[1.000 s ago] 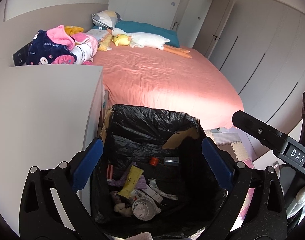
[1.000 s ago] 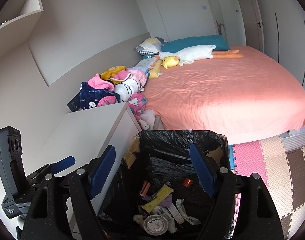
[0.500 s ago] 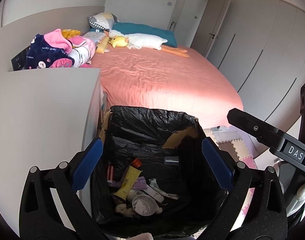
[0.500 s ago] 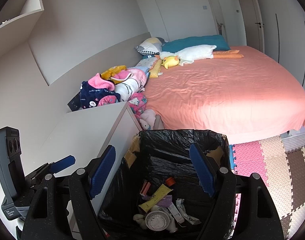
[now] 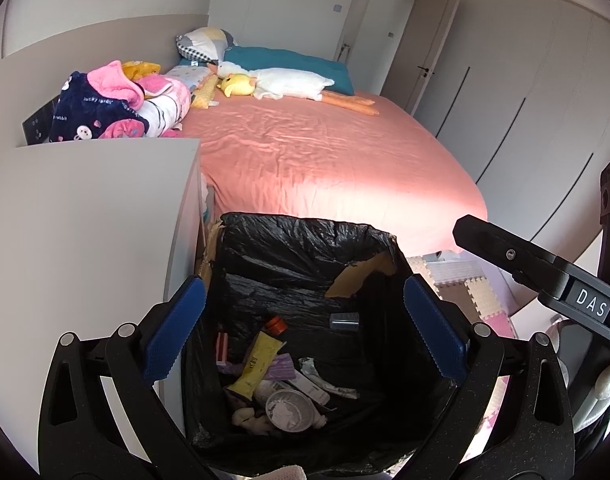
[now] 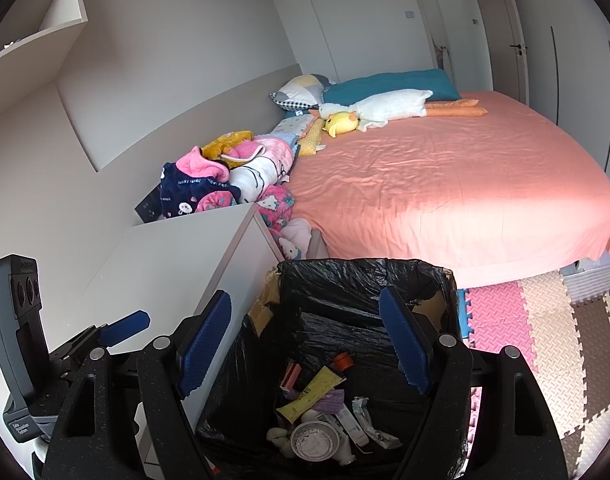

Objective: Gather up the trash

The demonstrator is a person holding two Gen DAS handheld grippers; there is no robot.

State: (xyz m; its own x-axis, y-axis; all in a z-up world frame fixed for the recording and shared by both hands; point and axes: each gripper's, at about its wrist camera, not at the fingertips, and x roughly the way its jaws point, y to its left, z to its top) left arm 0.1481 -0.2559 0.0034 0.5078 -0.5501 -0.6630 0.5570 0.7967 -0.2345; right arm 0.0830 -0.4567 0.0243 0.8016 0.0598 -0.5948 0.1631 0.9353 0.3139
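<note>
Left wrist view — bin (image 5: 305, 236), lined with a black bag, on the floor between the white counter (image 5: 85, 216) and the pink-sheeted bed (image 5: 325, 160). Contents at the bottom: yellow tube (image 5: 257, 364) with an orange cap (image 5: 276, 325), white round lid (image 5: 287, 416), small red-and-white packet (image 5: 222, 346), purple wrapper (image 5: 283, 370), crumpled foil wrapper (image 5: 321, 378), grey cap (image 5: 344, 319) resting higher against the bag wall.

Change noted: one second ago the orange cap lay apart, near the grey cap; it now sits at the top end of the yellow tube, and the pile has settled a little. Judged meaning — the latest piece has dropped in and come to rest; that deposit is complete.

Left hand-held gripper (image 5: 305, 328): poised over the bin mouth, jaws spread wide, nothing between them. Right hand-held gripper (image 6: 305, 340): likewise above the bin, jaws wide apart and empty.

Surroundings: counter top bare in both views; heap of pink and navy clothes (image 6: 209, 184) behind it; plush goose (image 6: 385, 108) and teal pillow (image 6: 389, 82) at the head of the bed; foam floor mats (image 6: 545, 320) to the right. No further trash is visible outside the bin from here.
</note>
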